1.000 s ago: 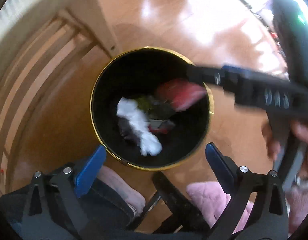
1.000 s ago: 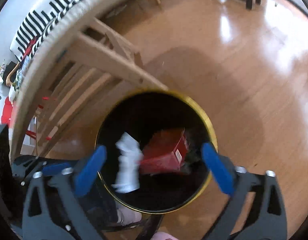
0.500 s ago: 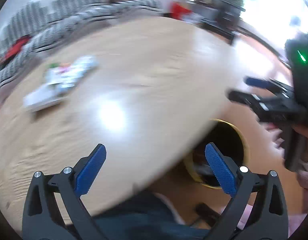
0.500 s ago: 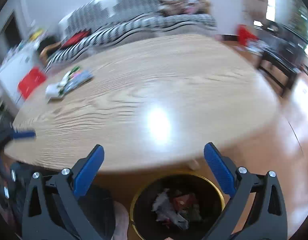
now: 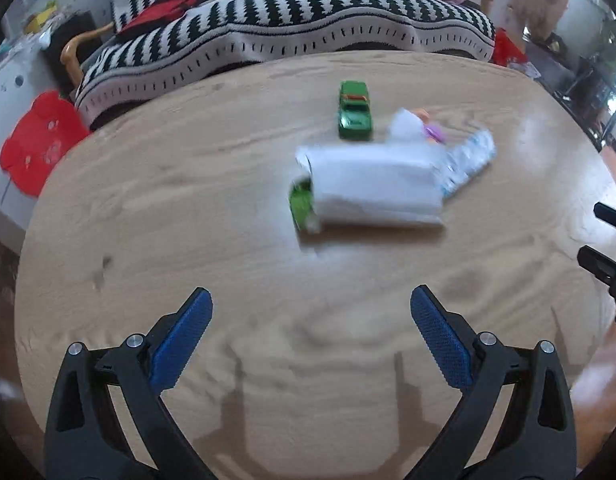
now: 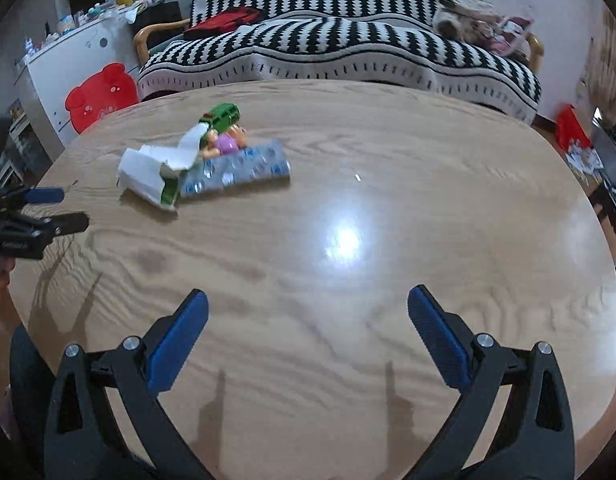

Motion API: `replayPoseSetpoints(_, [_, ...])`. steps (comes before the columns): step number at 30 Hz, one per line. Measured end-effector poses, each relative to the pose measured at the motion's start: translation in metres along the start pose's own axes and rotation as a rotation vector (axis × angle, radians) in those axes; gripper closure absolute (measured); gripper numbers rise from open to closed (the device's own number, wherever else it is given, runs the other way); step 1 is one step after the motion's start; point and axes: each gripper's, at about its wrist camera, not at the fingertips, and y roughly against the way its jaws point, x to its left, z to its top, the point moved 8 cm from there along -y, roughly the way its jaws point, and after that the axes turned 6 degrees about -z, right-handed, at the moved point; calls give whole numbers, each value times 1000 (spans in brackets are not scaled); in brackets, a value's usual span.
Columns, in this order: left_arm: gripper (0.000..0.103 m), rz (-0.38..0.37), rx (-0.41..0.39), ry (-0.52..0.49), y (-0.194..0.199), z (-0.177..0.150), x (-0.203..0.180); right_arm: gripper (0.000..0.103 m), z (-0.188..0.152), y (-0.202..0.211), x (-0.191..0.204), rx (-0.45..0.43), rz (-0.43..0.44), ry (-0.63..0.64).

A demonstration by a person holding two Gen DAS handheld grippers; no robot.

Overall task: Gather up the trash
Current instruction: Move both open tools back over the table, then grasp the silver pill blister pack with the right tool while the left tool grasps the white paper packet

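On the oval wooden table (image 5: 188,220) (image 6: 407,200) lies a torn white and green carton (image 5: 371,190) (image 6: 148,178). A silver blister pack (image 5: 467,162) (image 6: 238,172) rests against it. A green toy car (image 5: 353,110) (image 6: 224,116) and a small orange and purple toy figure (image 6: 224,142) (image 5: 429,128) sit just behind. My left gripper (image 5: 309,338) hovers open over the near table edge, short of the carton, with nothing between its fingers. My right gripper (image 6: 308,336) is open too, empty, with the pile far to its left. The trash bin is out of sight.
A black-and-white striped sofa (image 6: 347,44) stands behind the table. A white cabinet with a red sticker (image 6: 96,96) is at the left. The right gripper's tips show at the right edge of the left wrist view (image 5: 603,264); the left gripper shows at the left edge of the right wrist view (image 6: 32,216).
Both grippers have swung up from over the black, gold-rimmed bin on the floor to the tabletop. The left one has come closer to the carton pile. Both stay open and empty.
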Motion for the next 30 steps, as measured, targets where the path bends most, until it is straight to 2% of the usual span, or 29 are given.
replayPoseSetpoints(2, [7,-8,-1,-54,-4,11,2,7,11,-9,3,9,2,16])
replayPoseSetpoints(4, [7,-63,22,-124,-13,20,2,7,20,-18,5,22,18,40])
replayPoseSetpoints(5, [7,-107,52,-187,-20,26,-3,7,25,-23,6,29,25,58])
replayPoseSetpoints(8, [7,-144,112,-336,-33,34,-17,6,40,-37,8,41,66,102])
replayPoseSetpoints(11, [7,-191,145,-472,-41,40,-23,6,59,-51,15,74,194,179])
replayPoseSetpoints(13, [7,-238,165,-554,-45,45,-28,6,72,-60,21,102,251,285])
replayPoseSetpoints(17, [8,-257,215,-655,-58,45,-31,6,93,-77,28,151,307,391])
replayPoseSetpoints(18, [10,-250,223,-664,-62,45,-31,6,96,-83,30,167,326,412])
replayPoseSetpoints(19, [17,-249,228,-665,-65,44,-30,6,98,-90,33,178,329,430])
replayPoseSetpoints(20, [18,-252,231,-661,-68,44,-29,7,98,-95,34,187,329,446])
replayPoseSetpoints(22, [19,-259,215,-653,-70,44,-28,14,98,-104,39,187,326,486])
replayPoseSetpoints(24, [23,-258,205,-665,-70,42,-27,27,98,-108,44,185,331,506])
replayPoseSetpoints(25, [26,-255,201,-672,-70,42,-25,28,99,-109,48,176,334,518])
replayPoseSetpoints(26, [33,-257,198,-675,-69,38,-26,34,99,-109,51,171,340,527])
replayPoseSetpoints(27, [38,-271,199,-669,-68,36,-28,47,97,-108,53,170,349,532])
replayPoseSetpoints(28, [43,-294,200,-653,-66,33,-30,54,94,-107,55,176,365,533])
replayPoseSetpoints(30, [51,-306,200,-618,-63,27,-31,63,92,-104,57,166,359,533])
